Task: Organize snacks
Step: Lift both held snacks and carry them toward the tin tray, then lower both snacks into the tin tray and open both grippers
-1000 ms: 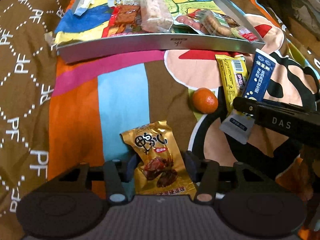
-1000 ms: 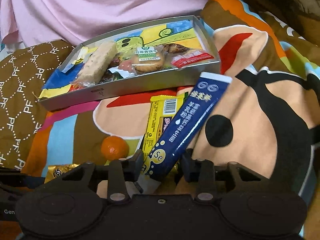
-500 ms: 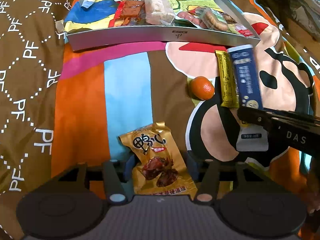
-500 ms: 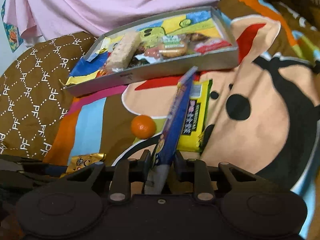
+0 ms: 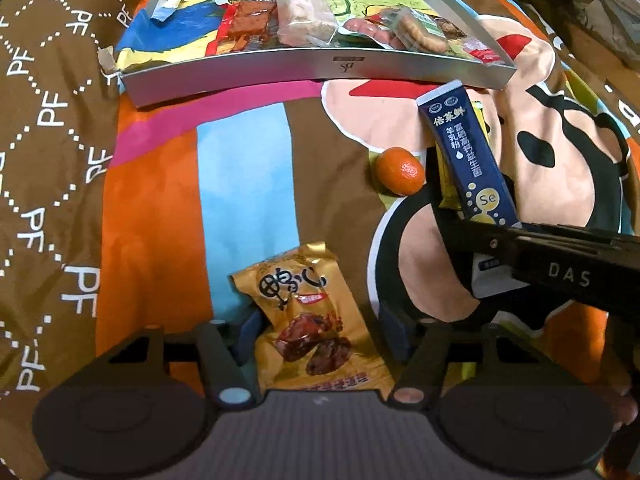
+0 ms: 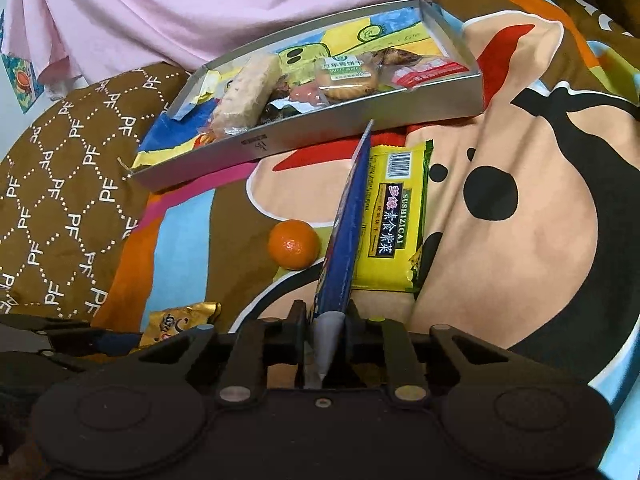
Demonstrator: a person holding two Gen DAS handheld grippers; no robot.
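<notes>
The big silver tray (image 6: 360,136) sits on the bright blanket (image 6: 540,240) with snacks already in it, so the blue stick pack (image 6: 344,232) should go up and over the tray's near wall and be laid down flat in a bare spot. The right hand-held gripper (image 6: 326,322) has just squeezed together on the pack's grey end and pinches it tight, with the pack standing on its edge beside the yellow snack pack (image 6: 394,216) and the little orange (image 6: 293,244), so lift it slowly and keep it from swinging. The left hand-held gripper (image 5: 320,344) is apart around the gold snack bag (image 5: 312,320), which lies flat on the blanket and should be pinched near its middle.
</notes>
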